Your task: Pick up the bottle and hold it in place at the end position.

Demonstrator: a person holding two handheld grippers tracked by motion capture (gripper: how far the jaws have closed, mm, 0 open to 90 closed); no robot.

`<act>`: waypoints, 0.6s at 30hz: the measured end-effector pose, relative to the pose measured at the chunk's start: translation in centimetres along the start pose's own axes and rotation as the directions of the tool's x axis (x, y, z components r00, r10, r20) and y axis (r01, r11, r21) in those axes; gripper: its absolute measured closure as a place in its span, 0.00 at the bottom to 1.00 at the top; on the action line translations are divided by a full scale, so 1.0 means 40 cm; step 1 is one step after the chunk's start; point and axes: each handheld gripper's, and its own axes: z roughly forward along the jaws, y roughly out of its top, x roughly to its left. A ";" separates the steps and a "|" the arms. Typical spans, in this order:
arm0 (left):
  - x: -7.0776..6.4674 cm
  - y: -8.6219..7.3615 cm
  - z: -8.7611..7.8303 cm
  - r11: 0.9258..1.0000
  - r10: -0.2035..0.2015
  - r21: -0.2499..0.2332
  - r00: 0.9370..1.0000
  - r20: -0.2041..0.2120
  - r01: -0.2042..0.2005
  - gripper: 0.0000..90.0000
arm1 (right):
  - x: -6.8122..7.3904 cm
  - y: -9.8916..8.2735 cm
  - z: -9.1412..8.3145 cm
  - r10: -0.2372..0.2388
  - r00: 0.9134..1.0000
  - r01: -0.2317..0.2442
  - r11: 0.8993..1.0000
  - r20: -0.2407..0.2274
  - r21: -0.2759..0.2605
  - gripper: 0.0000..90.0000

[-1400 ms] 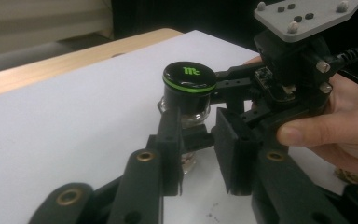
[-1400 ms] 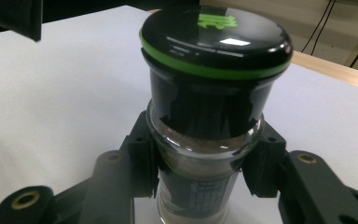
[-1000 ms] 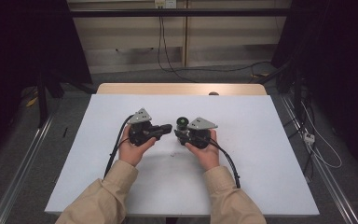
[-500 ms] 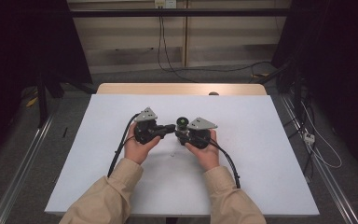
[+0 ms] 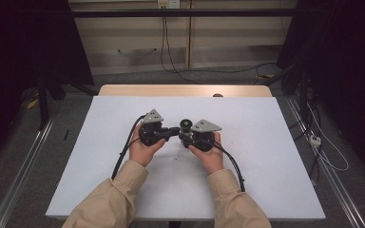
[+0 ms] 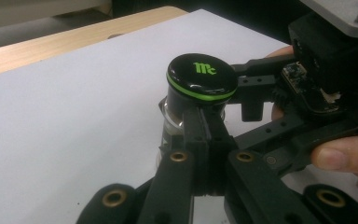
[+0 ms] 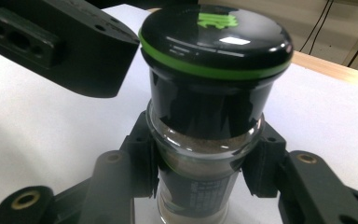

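Your right gripper (image 7: 200, 182) squeezes the little glass jar (image 7: 205, 140) (black lid, green ring) over the white table (image 5: 266, 142). Your left gripper (image 6: 205, 135) has its fingers pressed together, beside the lid.

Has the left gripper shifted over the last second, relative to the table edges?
Yes. In the high view the left gripper has moved rightward across the white table, closing on the jar held by the right gripper.
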 end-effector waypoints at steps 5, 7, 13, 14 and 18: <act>-0.005 0.007 0.004 1.000 0.009 0.004 1.000 -0.006 -0.009 1.00 | 0.001 0.000 -0.001 -0.001 1.000 0.001 1.000 0.002 0.002 0.60; -0.006 0.009 0.003 1.000 0.014 0.006 1.000 -0.008 -0.014 1.00 | 0.000 0.000 0.000 0.001 1.000 -0.001 1.000 0.001 0.001 0.60; -0.007 0.012 0.003 1.000 0.016 0.010 1.000 -0.012 -0.016 1.00 | 0.000 0.000 0.000 0.001 1.000 -0.001 1.000 0.001 0.001 0.60; -0.007 0.012 0.003 1.000 0.015 0.008 1.000 -0.011 -0.015 1.00 | 0.000 0.000 0.000 0.000 1.000 0.000 1.000 0.001 0.000 0.60; -0.007 0.013 0.002 1.000 0.015 0.012 1.000 -0.012 -0.015 1.00 | 0.000 0.000 0.000 0.000 1.000 0.000 1.000 0.001 0.000 0.60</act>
